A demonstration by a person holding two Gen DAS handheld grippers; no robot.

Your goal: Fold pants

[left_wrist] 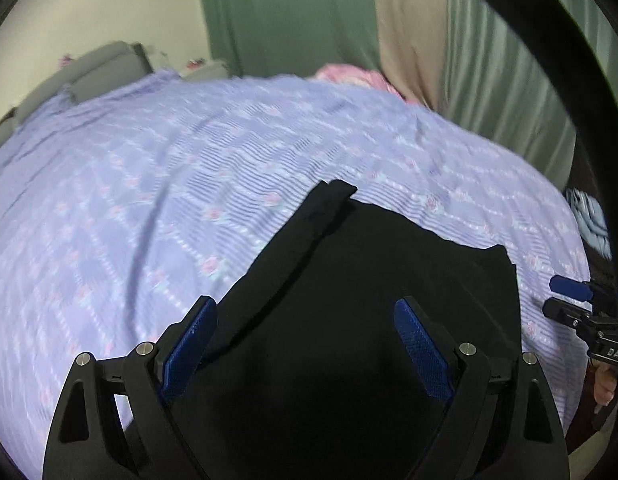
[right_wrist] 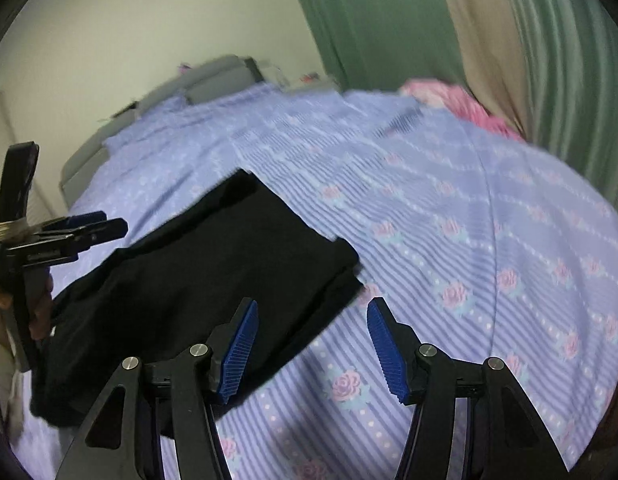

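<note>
Black pants (right_wrist: pixel 197 276) are lying partly folded on the lilac rose-print bedsheet (right_wrist: pixel 489 240), and you are hovering over them with both tools empty: the left gripper (left_wrist: pixel 305 320) and the right gripper (right_wrist: pixel 312 322) are both spread apart. Judging by the doubled layers, you are mid-fold; next you are likely needing to pinch an edge. Farther off, only "DAS" is reading on the other tool.

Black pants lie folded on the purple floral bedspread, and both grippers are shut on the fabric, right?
Not quite. The black pants do lie folded on the purple floral bedspread, but both grippers are open: the left gripper in the left wrist view, the right gripper in the right wrist view.
</note>
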